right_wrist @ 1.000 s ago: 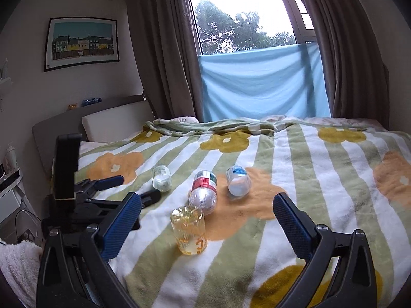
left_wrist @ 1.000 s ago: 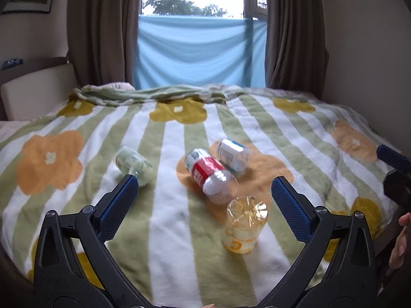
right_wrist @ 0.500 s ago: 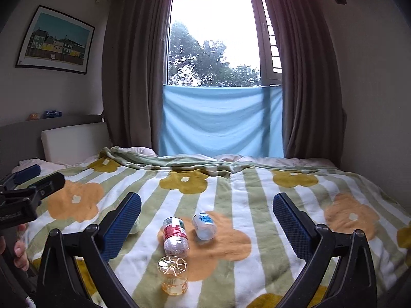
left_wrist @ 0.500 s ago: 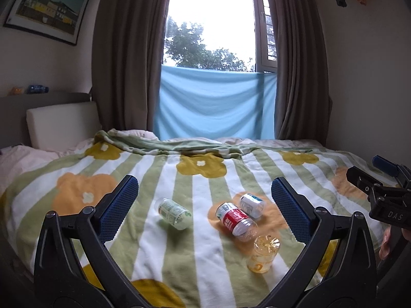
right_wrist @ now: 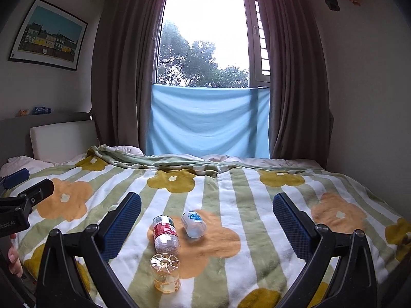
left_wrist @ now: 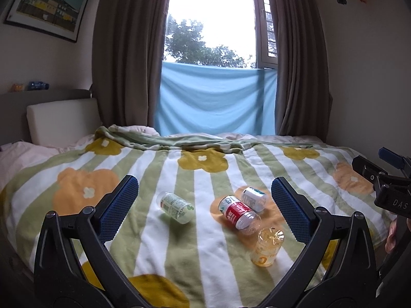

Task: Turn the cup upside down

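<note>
A clear yellow plastic cup [left_wrist: 267, 247] stands on the striped flower blanket [left_wrist: 143, 169] with its ribbed base up, mouth down. It also shows in the right wrist view [right_wrist: 165, 273]. My left gripper [left_wrist: 204, 208] is open and empty, held back from the cup and above the bed. My right gripper [right_wrist: 206, 227] is open and empty, also well back from the cup. The right gripper shows at the right edge of the left wrist view [left_wrist: 390, 177]. The left gripper shows at the left edge of the right wrist view [right_wrist: 23, 200].
Three cut bottle pieces lie on their sides behind the cup: a red-labelled one [left_wrist: 239, 215], a blue-labelled one [left_wrist: 254, 199] and a green-labelled one [left_wrist: 177, 206]. A headboard cushion [left_wrist: 61, 119] is at the left. Curtains and a window with a blue cloth [left_wrist: 215, 100] are behind the bed.
Both grippers have pulled back and up from the bed, so the cup and bottles look smaller and farther. The cup stands as before.
</note>
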### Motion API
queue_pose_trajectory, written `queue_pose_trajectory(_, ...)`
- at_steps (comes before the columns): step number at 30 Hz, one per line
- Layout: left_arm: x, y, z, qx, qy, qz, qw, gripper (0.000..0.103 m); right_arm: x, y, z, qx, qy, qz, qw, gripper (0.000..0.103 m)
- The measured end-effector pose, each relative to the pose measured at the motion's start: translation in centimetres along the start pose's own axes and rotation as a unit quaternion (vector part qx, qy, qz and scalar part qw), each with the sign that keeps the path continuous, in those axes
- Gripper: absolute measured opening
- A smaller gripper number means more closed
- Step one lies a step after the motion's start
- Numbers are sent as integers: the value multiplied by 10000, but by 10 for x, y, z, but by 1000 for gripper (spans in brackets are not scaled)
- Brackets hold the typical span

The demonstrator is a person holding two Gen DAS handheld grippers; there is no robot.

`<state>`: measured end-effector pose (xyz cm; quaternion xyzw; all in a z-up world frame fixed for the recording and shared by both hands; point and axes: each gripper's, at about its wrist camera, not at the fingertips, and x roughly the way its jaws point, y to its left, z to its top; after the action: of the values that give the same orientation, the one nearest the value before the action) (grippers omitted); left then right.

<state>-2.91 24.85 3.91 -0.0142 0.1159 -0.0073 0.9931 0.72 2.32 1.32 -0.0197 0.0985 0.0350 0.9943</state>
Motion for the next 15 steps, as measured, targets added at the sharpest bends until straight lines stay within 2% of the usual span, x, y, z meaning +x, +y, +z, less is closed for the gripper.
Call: queue_pose_trajectory(15,-2,-5,0,92,-29,42,9999,103,-1,3,1,-2,-12,14,10000,103)
